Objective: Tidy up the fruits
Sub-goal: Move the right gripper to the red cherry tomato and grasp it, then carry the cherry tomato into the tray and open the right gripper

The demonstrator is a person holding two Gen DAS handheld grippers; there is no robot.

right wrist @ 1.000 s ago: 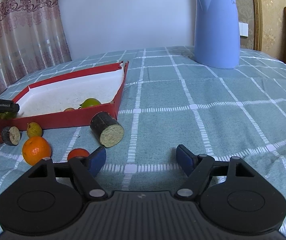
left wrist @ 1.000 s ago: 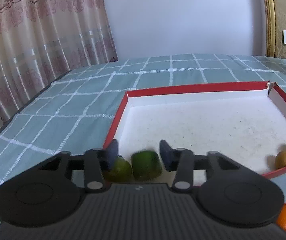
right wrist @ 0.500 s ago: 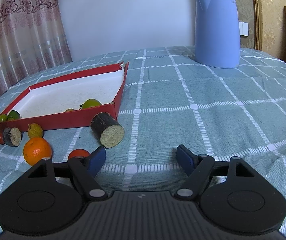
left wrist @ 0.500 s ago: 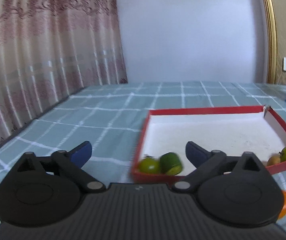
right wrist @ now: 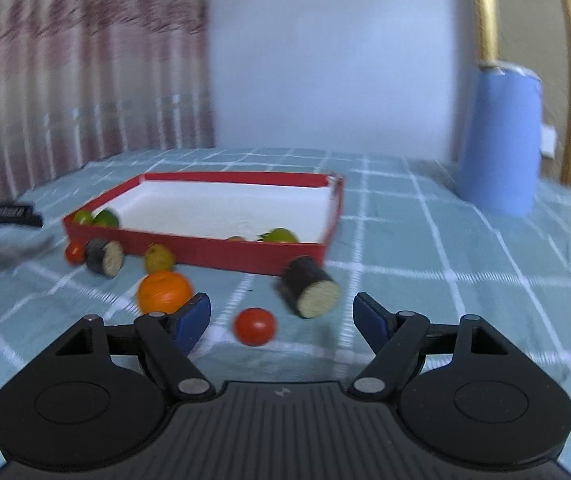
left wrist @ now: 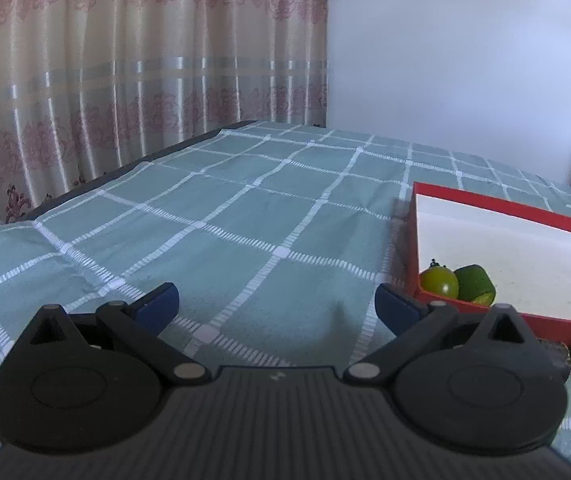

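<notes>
The left gripper (left wrist: 275, 302) stands wide and empty over the checked cloth (left wrist: 245, 220); the right gripper (right wrist: 277, 318), also empty, frames a red tomato (right wrist: 255, 326).

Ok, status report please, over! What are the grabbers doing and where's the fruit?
Left gripper open, empty. Right gripper open, red fruit just ahead. Two green fruits in the tray; orange outside. Nothing blocking.

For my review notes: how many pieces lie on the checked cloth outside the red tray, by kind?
Small round red fruits: 2
Dark cut cylinders with pale ends: 2
Round orange fruit: 1
Yellow-green fruit: 1
Total: 6
</notes>
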